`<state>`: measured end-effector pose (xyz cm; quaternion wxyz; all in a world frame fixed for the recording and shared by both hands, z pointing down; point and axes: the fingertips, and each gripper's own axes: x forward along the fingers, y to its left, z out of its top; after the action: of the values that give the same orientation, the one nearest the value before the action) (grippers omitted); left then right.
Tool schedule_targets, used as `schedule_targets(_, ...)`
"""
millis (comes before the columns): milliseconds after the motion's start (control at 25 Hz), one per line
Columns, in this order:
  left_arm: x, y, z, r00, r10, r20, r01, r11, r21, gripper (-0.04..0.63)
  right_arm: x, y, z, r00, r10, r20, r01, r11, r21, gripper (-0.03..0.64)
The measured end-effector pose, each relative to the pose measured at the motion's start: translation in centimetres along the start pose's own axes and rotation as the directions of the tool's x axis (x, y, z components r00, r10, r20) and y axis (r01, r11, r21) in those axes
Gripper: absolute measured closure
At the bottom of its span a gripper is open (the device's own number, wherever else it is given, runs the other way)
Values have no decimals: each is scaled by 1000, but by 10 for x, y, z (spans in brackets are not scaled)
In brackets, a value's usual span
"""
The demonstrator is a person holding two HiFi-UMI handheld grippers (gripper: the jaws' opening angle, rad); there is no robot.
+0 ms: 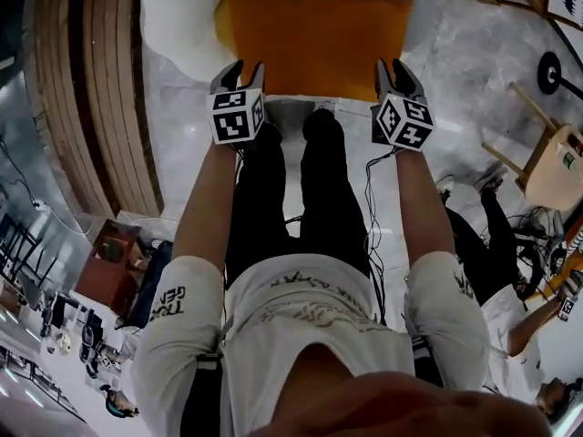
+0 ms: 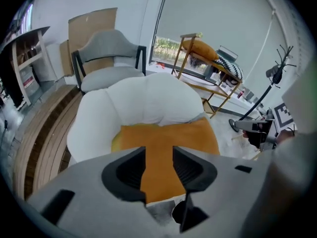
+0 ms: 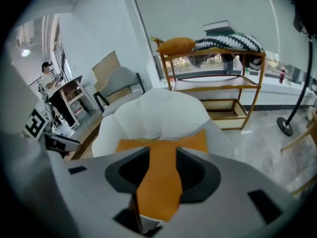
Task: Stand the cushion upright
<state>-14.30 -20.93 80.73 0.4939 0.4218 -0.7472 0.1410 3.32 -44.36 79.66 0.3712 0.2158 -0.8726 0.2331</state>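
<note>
An orange cushion [image 1: 314, 39] lies flat on the seat of a white padded armchair [image 1: 178, 25]. My left gripper [image 1: 239, 66] hangs over the cushion's near left corner, and my right gripper [image 1: 393, 66] over its near right corner. Both stand open with nothing between the jaws. In the left gripper view the cushion [image 2: 168, 135] shows through the gap of the left gripper [image 2: 158, 150], with the armchair's back [image 2: 148, 103] behind it. The right gripper view shows the same: the cushion [image 3: 158, 187] through the gap of the right gripper [image 3: 162, 150]. Whether the fingertips touch the cushion I cannot tell.
Wooden planking [image 1: 91, 89] runs along the left of the armchair. A grey chair [image 2: 109, 53] stands behind it. A wooden shelf rack [image 3: 213, 78] carrying cushions stands by the window. A wooden stool [image 1: 547, 162] and a stand's round base [image 1: 549, 71] are on the right. A person [image 3: 48, 76] stands far left.
</note>
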Motion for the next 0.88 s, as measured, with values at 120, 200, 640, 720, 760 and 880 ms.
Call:
schedule_targets(120, 32, 13, -19, 1000, -3, -17, 3, 999, -32, 391, 33, -12, -30, 999, 7, -47, -7, 1000, 11, 425)
schedule_targets(200, 54, 21, -29, 1000, -23, -15, 21, 996, -83, 353, 52, -20, -49, 997, 20, -73, -18, 999, 30, 405)
schedule_targets(640, 147, 73, -92, 992, -12, -128, -11, 984, -177, 282, 108, -65, -121, 961, -93, -261, 66, 992, -112, 347)
schedule_targets(720, 158, 75, -99, 986, -28, -166, 0, 986, -168, 275, 114, -66, -121, 953, -111, -280, 78, 989, -125, 347)
schedule_targets(760, 163, 75, -104, 982, -29, -187, -1, 987, -161, 273, 117, -67, -122, 947, -124, -296, 88, 987, -133, 347)
schedule_targets(880, 172, 67, -115, 974, -31, -225, 3, 992, -124, 273, 119, -73, -130, 915, -176, -364, 113, 976, -187, 348)
